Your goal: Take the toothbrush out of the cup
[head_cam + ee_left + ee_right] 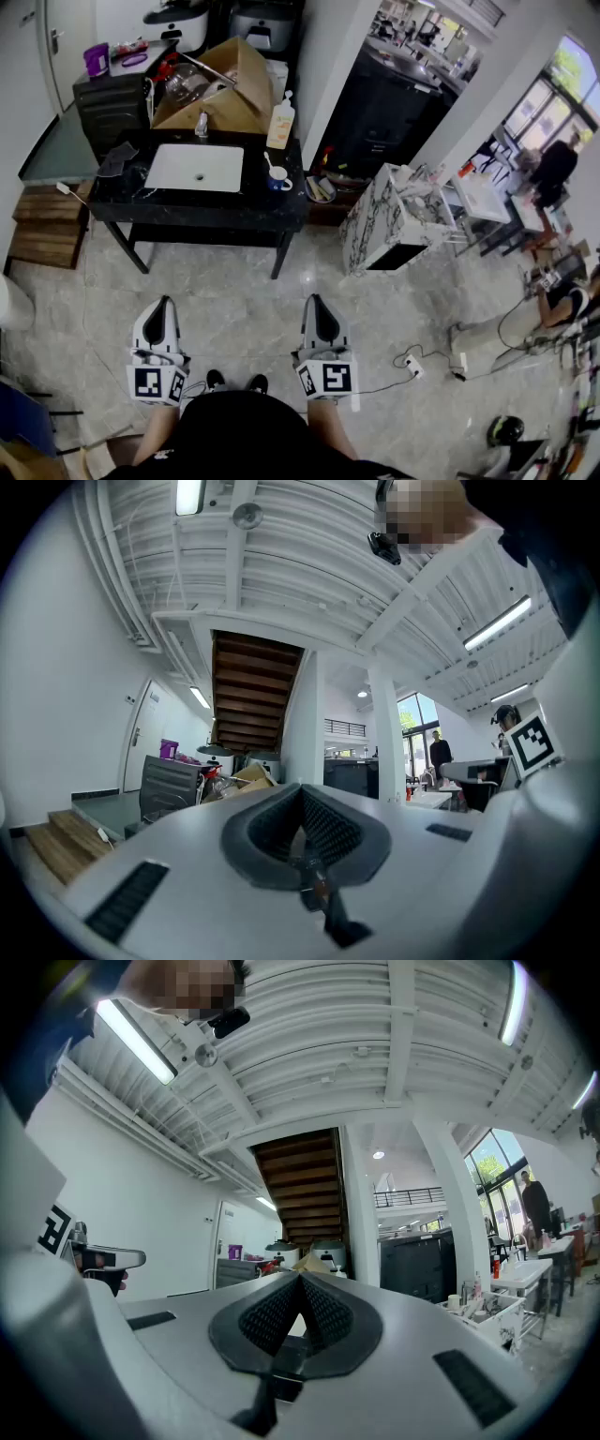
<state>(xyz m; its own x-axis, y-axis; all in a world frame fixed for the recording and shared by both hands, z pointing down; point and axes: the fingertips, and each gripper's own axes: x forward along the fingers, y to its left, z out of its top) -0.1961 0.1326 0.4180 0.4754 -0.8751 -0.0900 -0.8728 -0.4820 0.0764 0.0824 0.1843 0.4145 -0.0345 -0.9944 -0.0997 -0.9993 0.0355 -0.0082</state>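
left gripper [165, 305] jaws pressed together, empty | right gripper [317, 302] likewise | both well short of black counter [187, 208] | toothbrush [269, 165] in blue cup [278, 181] beside sink basin [197, 167], bristles too small to tell | cup not made out in gripper views

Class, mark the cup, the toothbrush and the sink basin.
cup [279, 182]: head view, its blue side.
toothbrush [268, 163]: head view, the end sticking up from the cup.
sink basin [220, 159]: head view, bare white bottom.
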